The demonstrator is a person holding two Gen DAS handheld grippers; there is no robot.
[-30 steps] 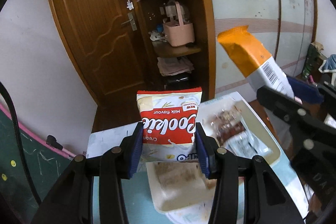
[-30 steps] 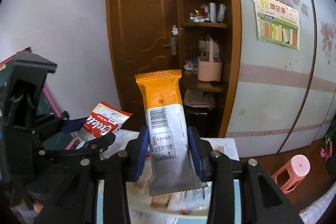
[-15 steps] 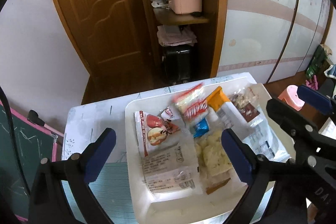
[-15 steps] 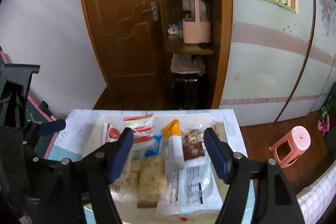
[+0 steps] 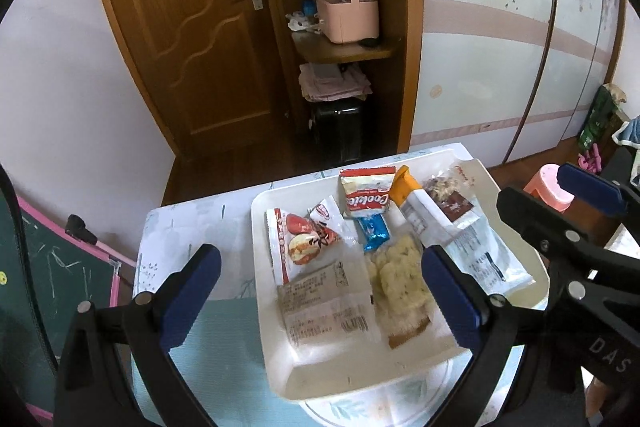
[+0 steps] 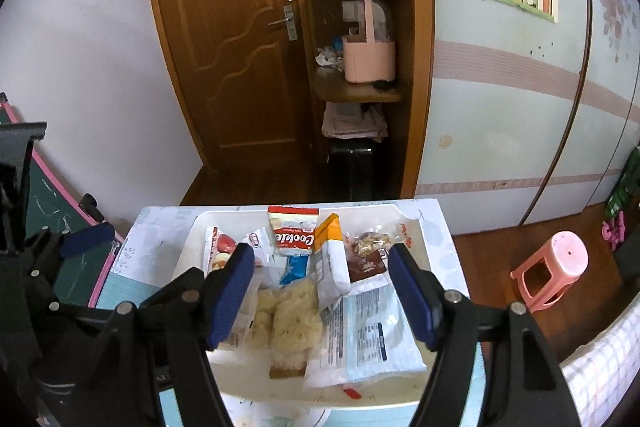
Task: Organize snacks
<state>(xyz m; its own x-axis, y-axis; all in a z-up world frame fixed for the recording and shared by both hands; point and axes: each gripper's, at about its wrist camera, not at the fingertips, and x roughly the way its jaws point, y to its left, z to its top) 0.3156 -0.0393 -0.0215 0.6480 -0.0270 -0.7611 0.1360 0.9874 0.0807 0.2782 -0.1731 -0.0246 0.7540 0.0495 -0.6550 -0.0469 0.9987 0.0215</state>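
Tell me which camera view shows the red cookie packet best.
The left wrist view: the cookie packet lies unobstructed at the tray's far end, its lettering legible. The right wrist view shows it smaller, though also whole.

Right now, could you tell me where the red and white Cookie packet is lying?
The Cookie packet lies at the far end of the white tray, beside the orange-topped snack bar and above the small blue packet.

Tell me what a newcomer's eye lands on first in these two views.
First, the white tray on the small table, heaped with snack packets: the red-and-white Cookie packet at its far edge beside the orange-topped wrapper. Next, the blue-padded fingers of the left gripper and the right gripper, both spread wide and empty above the tray. Behind stands the brown door.
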